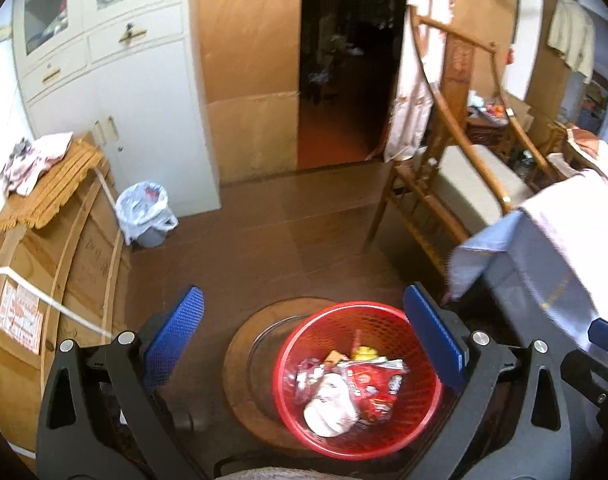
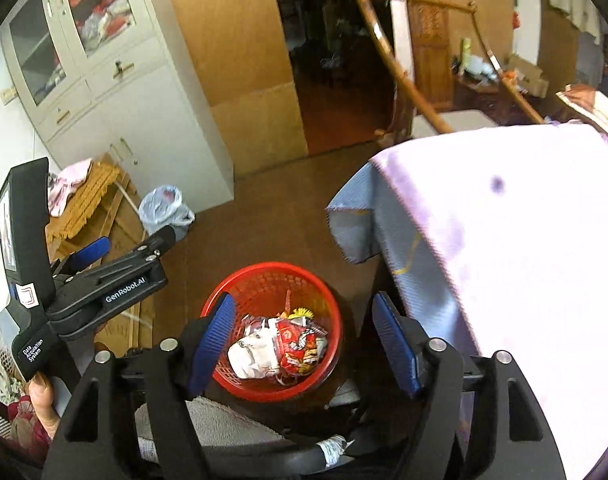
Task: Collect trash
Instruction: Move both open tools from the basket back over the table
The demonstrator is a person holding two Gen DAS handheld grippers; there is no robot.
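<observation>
**Both jaws apart above the red basket**

The jaws of the right gripper (image 2: 304,344) stand apart with nothing pinched between them, and the jaws of the left gripper (image 1: 304,344) are spread wide and equally empty. Both devices point down at the red basket (image 1: 420,408), which serves as the landmark here.

Beyond the basket, across the brown floor (image 1: 295,232), a white cabinet (image 1: 143,92) with glass upper doors rises to the left of a dark doorway (image 1: 344,60). To the right of the basket hangs the pale lilac cloth of a draped counter (image 2: 524,260), its blue-grey corner drooping toward the basket's far side. Behind that, further from the basket, stands a wooden chair (image 1: 444,168) with a curved back and a grey seat pad. To the left of the basket is a wooden crate (image 1: 51,272) (pink fabric is heaped on its top). Past the crate, near the cabinet foot, sits a small bin lined with a white plastic bag (image 1: 145,210).

The basket itself rests on a round wooden stool (image 1: 243,356). Inside it lies the trash: a red printed wrapper (image 2: 299,346), a crumpled white wrapper (image 2: 249,356) just beside it, and a bit of yellow packaging (image 2: 301,313) on the far side.

In the right wrist view a hand (image 2: 43,404) grips the left device's handle, left of the basket.
</observation>
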